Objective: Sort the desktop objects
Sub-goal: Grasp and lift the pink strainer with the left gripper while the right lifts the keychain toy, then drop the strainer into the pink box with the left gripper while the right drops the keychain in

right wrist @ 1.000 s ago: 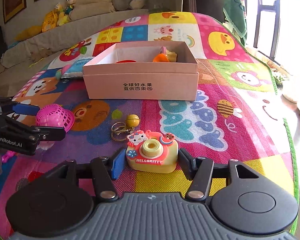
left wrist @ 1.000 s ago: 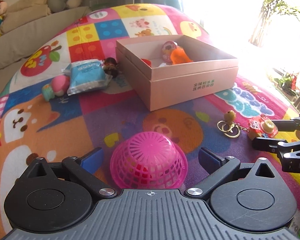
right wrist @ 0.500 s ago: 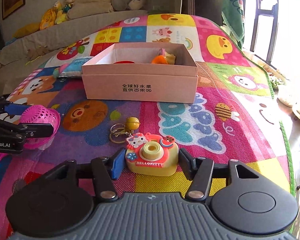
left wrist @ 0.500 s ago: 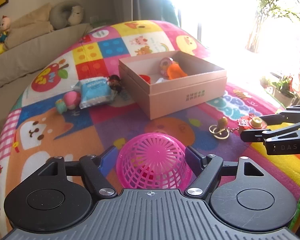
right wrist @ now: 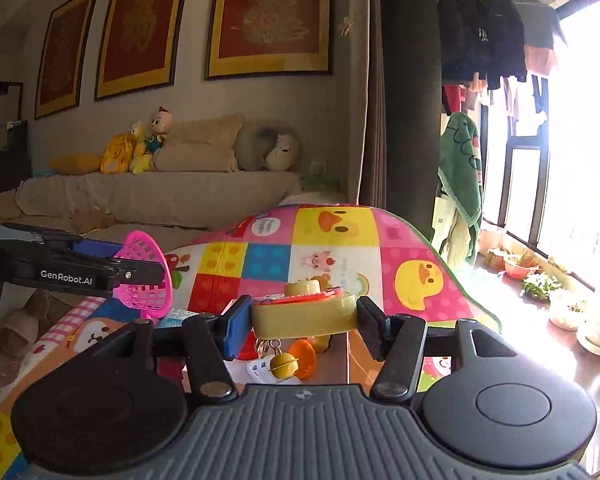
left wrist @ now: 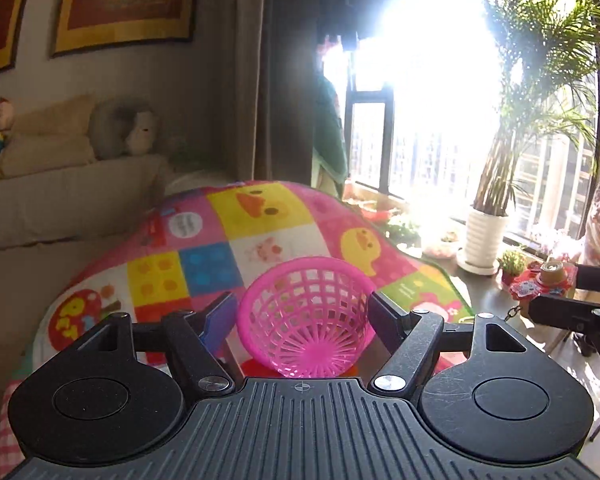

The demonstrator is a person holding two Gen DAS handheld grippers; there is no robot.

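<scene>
Since the earlier frames both toys have left the colourful play mat [left wrist: 220,264]. In the left wrist view, the left gripper [left wrist: 302,312] fingers, having just closed, clamp the pink plastic mesh basket [left wrist: 304,316] aloft. In the right wrist view, the right gripper [right wrist: 298,322] grips the yellow toy camera keychain [right wrist: 304,314] above the pink cardboard box [right wrist: 346,354]. This looks like the carrying step; next, lower and release into the box.

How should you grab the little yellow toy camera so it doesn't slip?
Grab the toy camera by its two short flat ends, coming in level from the back, as the right gripper does. Those sides are flat and parallel; the bumpy front and dangling keychain stay free.
</scene>
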